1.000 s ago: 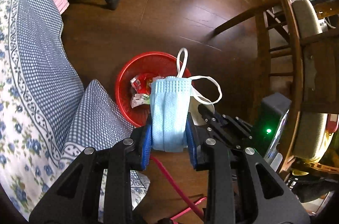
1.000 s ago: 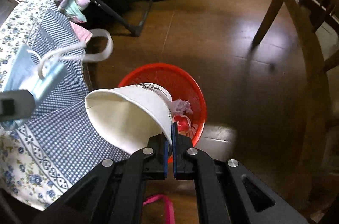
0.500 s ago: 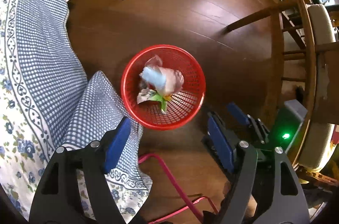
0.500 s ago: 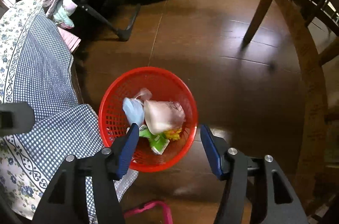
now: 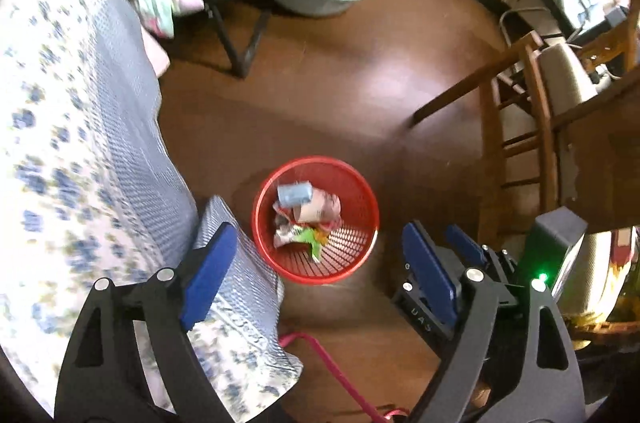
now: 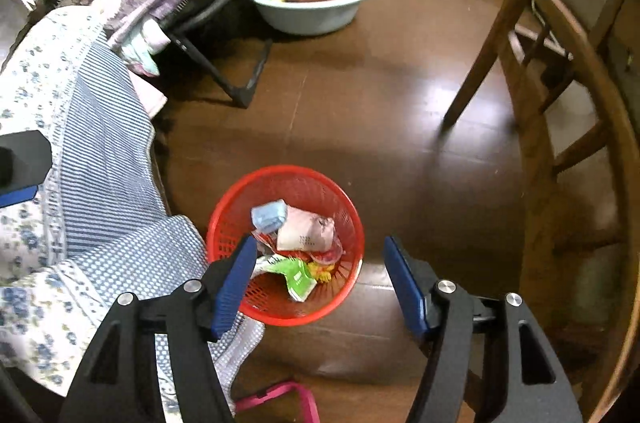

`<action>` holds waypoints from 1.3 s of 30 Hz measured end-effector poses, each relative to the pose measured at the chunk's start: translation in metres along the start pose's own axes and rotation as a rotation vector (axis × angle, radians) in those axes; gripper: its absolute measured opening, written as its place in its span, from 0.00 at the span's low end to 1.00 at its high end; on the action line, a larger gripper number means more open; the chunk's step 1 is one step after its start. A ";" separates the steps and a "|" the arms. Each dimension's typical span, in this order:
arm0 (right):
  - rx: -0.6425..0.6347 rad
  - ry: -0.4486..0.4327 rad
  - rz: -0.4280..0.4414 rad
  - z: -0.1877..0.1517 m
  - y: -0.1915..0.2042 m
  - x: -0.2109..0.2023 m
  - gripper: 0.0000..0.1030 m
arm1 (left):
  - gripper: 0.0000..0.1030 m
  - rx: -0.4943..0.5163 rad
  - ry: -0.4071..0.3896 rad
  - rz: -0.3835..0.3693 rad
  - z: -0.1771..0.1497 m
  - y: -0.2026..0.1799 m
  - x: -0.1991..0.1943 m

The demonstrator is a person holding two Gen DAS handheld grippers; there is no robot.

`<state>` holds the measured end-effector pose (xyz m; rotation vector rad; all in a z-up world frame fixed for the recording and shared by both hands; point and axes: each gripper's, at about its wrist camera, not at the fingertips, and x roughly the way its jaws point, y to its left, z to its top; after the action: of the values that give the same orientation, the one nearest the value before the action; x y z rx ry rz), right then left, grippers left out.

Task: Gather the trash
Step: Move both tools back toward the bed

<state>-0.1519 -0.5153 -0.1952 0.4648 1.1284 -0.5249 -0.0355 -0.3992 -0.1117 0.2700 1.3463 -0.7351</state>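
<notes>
Both hand-held grippers are spread wide and carry nothing. The left hand-held gripper (image 5: pixel 316 275) hangs above the floor beside the red trash basket (image 5: pixel 316 273); the right hand-held gripper (image 6: pixel 320 277) hangs directly over the basket's near rim.

Step in hand, as judged: the drop is complete, and you are free to fetch the next piece of trash.

1. Lift each hand-held gripper straight up before swinging away, so neither finger catches the light mesh rim and tips the basket.
2. Keep the left fingers (image 5: pixel 208 277) off the checked blue bedcover (image 5: pixel 132 151), whose corner hangs at the basket's left side and could drag.
3. Avoid the pink cord (image 5: pixel 328 363) on the floor near you.

Contents of the basket: a folded blue face mask (image 6: pixel 269 216) lies on top toward the far side, touching a pale paper cup (image 6: pixel 306 234) on its side; a green wrapper (image 6: pixel 297 278) and red scraps sit below, nearer you.

Limits of view:
- The left wrist view is motion-blurred; the print on the wrappers cannot be read.
- The trash beneath the cup is hidden.
- The wooden chair (image 6: pixel 560 95) at the right and the pale basin (image 6: pixel 312 7) on the far floor are cut by the frame edge.
- No further trash can be made out on the visible floor.
</notes>
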 end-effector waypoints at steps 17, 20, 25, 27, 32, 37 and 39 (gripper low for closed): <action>-0.189 -0.254 0.071 0.041 0.122 -0.119 0.76 | 0.87 0.052 -0.275 0.242 -0.052 0.113 -0.143; -0.229 -0.275 0.086 0.047 0.151 -0.130 0.76 | 0.87 -0.004 -0.281 0.259 -0.059 0.147 -0.155; -0.314 -0.317 0.100 0.057 0.212 -0.144 0.79 | 0.87 -0.101 -0.297 0.269 -0.064 0.208 -0.170; -0.349 -0.330 0.104 0.060 0.235 -0.146 0.81 | 0.87 -0.158 -0.305 0.257 -0.065 0.233 -0.174; -0.406 -0.317 0.130 0.066 0.286 -0.143 0.83 | 0.87 -0.324 -0.326 0.276 -0.072 0.293 -0.186; -0.442 -0.300 0.178 0.074 0.333 -0.134 0.83 | 0.88 -0.431 -0.341 0.328 -0.082 0.342 -0.195; -0.475 -0.301 0.176 0.075 0.351 -0.130 0.83 | 0.88 -0.490 -0.349 0.361 -0.085 0.362 -0.197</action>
<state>0.0730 -0.2631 -0.0177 0.0648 0.8740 -0.1529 0.1140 -0.0150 -0.0283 -0.0120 1.0634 -0.1270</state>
